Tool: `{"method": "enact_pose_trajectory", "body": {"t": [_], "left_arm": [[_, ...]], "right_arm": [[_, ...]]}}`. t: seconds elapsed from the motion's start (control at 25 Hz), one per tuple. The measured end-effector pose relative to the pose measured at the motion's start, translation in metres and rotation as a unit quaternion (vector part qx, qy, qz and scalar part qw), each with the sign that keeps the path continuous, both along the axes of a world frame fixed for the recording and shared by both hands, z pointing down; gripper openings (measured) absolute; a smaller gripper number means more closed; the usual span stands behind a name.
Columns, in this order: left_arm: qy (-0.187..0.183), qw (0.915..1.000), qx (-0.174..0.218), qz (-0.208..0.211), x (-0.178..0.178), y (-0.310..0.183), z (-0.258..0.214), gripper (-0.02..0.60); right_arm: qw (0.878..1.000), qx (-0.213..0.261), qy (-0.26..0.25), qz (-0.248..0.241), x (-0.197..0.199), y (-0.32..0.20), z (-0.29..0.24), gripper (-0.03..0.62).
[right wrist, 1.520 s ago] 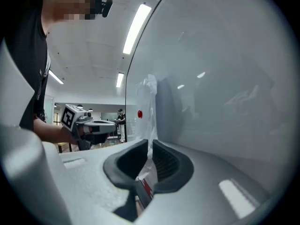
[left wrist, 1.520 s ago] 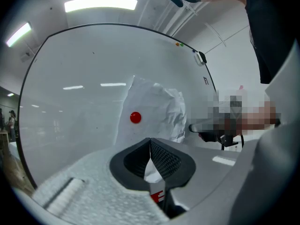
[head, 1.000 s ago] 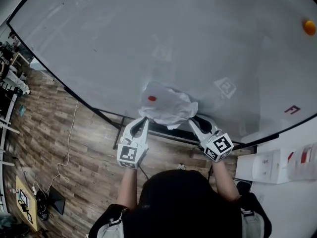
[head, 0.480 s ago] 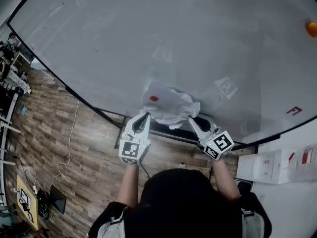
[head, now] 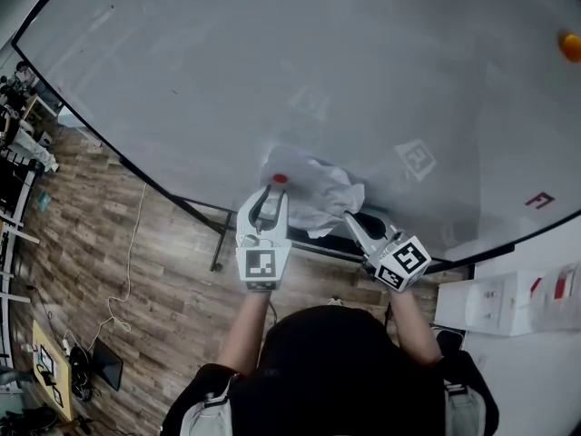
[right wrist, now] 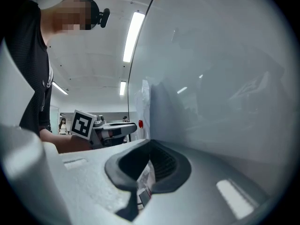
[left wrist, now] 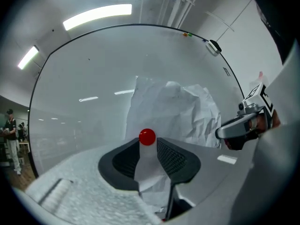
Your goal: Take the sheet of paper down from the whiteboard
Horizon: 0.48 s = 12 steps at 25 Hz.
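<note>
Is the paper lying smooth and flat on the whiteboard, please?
No, the paper is crumpled and bulges away from the whiteboard.

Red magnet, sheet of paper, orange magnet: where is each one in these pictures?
Red magnet (left wrist: 147,137), left gripper view, middle of its round face.
Sheet of paper (head: 318,193), head view, its crumpled middle.
Orange magnet (head: 569,46), head view, its centre.

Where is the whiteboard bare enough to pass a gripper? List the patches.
Bare: whiteboard left of and above the sheet of paper, and rightward toward the orange magnet. Crowded: right gripper clamps the sheet's edge; left gripper, jaws just opened, flanks the red magnet.
</note>
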<state>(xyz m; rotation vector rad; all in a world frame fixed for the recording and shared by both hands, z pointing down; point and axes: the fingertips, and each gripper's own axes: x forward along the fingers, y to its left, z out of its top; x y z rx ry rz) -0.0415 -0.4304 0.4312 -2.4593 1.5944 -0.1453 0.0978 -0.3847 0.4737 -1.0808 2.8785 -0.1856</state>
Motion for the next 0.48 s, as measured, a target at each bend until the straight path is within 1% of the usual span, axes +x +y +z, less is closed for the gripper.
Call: {"method": "enact_pose_trajectory", "body": {"t": [0.08,0.24,0.48], "left_arm": [[0.002,0.9999,0.005,-0.009,0.002,-0.005,-0.003,0.112],[0.002,0.9999,0.004,-0.011,0.008,-0.013,-0.004,0.139],[0.013,0.9996,0.007,-0.022,0.007,-0.017,-0.004,0.15]], "right_arm": [[1.0,0.0,0.0,-0.003,0.0,-0.001,0.0,0.005],[1.0,0.0,0.003,-0.007,0.001,-0.003,0.001,0.005],[1.0,0.0,0.004,-0.015,0.0,-0.004,0.001,0.005]]}}
